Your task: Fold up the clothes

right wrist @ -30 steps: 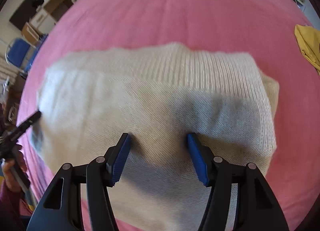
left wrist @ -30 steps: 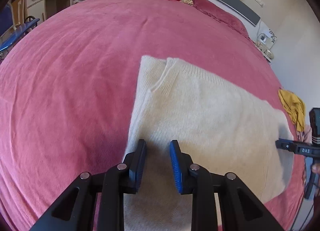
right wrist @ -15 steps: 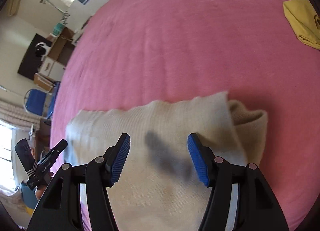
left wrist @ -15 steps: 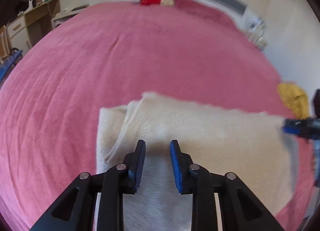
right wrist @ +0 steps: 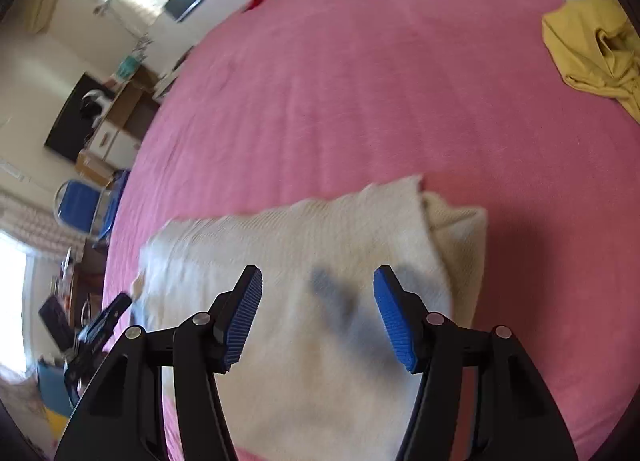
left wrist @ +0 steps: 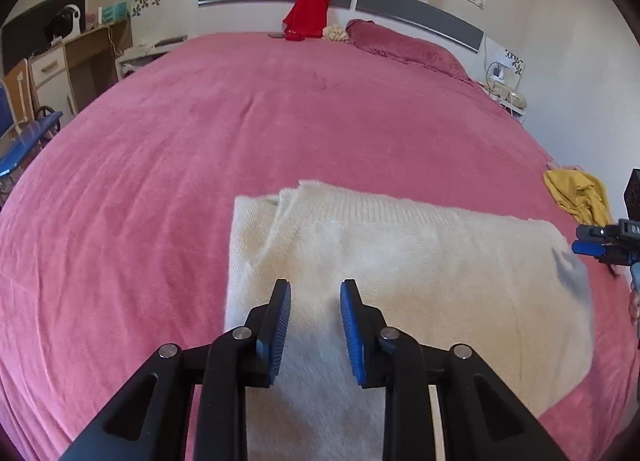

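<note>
A cream knit sweater (left wrist: 420,261) lies folded into a flat rectangle near the front edge of the pink bed (left wrist: 240,133). My left gripper (left wrist: 315,293) hovers above its left part, open, with nothing between the blue pads. In the right wrist view the same sweater (right wrist: 304,261) fills the lower middle, a folded layer sticking out at its right end. Over it my right gripper (right wrist: 318,281) stands wide open and empty, casting a shadow on the knit. The right gripper's tip (left wrist: 600,241) shows at the right edge of the left wrist view.
A crumpled yellow garment (right wrist: 592,49) lies on the bed's right side, also seen as yellow cloth (left wrist: 580,193). A red garment (left wrist: 310,9) hangs on the headboard beside a pink pillow (left wrist: 400,45). A desk (left wrist: 72,57) and blue chair (left wrist: 24,137) stand left of the bed.
Both grippers have pulled back and tilted up from the sweater, so more of the bed and room shows. The sweater lies still. Both stayed open.
</note>
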{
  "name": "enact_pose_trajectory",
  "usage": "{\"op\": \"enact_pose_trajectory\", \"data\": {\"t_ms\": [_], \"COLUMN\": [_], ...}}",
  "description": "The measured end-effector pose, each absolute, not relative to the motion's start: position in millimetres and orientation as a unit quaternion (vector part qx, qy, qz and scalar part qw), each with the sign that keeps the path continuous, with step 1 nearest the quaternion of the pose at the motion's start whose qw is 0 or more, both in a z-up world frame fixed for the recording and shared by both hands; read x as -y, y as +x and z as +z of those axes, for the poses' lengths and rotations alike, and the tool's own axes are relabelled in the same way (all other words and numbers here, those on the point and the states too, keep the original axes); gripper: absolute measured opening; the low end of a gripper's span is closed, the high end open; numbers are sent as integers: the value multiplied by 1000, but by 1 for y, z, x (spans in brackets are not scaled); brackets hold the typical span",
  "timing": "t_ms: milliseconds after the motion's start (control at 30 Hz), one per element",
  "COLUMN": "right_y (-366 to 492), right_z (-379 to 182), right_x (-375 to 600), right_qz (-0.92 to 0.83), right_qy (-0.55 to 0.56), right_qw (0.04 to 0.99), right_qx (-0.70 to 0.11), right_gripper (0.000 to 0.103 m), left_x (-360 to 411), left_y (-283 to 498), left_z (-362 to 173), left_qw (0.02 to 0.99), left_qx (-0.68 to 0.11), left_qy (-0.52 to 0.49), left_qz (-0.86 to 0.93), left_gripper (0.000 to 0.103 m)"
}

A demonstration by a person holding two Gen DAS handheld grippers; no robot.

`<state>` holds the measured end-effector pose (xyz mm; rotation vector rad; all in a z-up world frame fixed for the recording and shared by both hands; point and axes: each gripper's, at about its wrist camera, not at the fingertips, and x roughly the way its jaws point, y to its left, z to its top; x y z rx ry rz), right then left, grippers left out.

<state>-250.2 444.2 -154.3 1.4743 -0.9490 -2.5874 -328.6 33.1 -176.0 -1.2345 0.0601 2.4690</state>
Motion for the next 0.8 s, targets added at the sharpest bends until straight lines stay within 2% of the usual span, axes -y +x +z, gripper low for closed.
{"op": "enact_pose_trajectory", "data": {"t_ms": [167,267,467,633,800], "right_y": [-208,-190,-161,-146,-130], "right_z": [-174,-201,-166,-176,-196], "right_x": [-429,-441,-443,-420,-406], "right_qz": [-808,-786,-808,-805,-789], "right_qy": [514,548,496,537,587], "right_qw": [-4,-41,-21,-20,-49], "right_qx": [288,283,318,252,175], "right_gripper": [62,62,62,62,62], "left_x": [-14,-5,15,19,41], "left_y": [-318,-312,-291,-283,-266], "left_z": [-209,-206,-185,-221,-218], "left_qw": [158,161,161,127,135], "left_qx": [-23,-3,51,-7,35], "left_qy": [-482,-477,-456,-518,-505], "left_qz": [861,864,874,846,852], "left_gripper": [26,26,26,26,26]}}
